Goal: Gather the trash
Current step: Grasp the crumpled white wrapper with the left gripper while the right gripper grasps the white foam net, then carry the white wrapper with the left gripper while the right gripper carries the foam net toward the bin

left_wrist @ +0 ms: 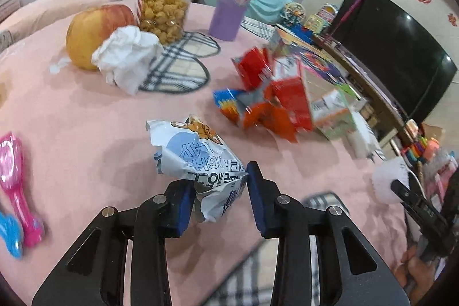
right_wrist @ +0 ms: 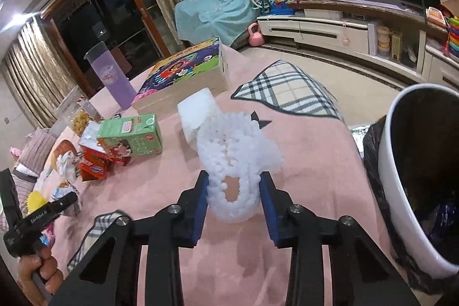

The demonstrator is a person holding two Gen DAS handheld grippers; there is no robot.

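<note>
A soft pink tablecloth (right_wrist: 258, 263) fills both views; a glossy white bin (right_wrist: 401, 191) stands at right. Lower centre, the right gripper (right_wrist: 233, 200) pinches knobbly white foam netting (right_wrist: 238, 159); the left gripper (left_wrist: 219, 191) clamps a crinkled blue-white wrapper (left_wrist: 198, 159)

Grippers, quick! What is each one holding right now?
Left gripper: shut on the crumpled white-and-blue snack wrapper.
Right gripper: shut on the white foam fruit net.
</note>
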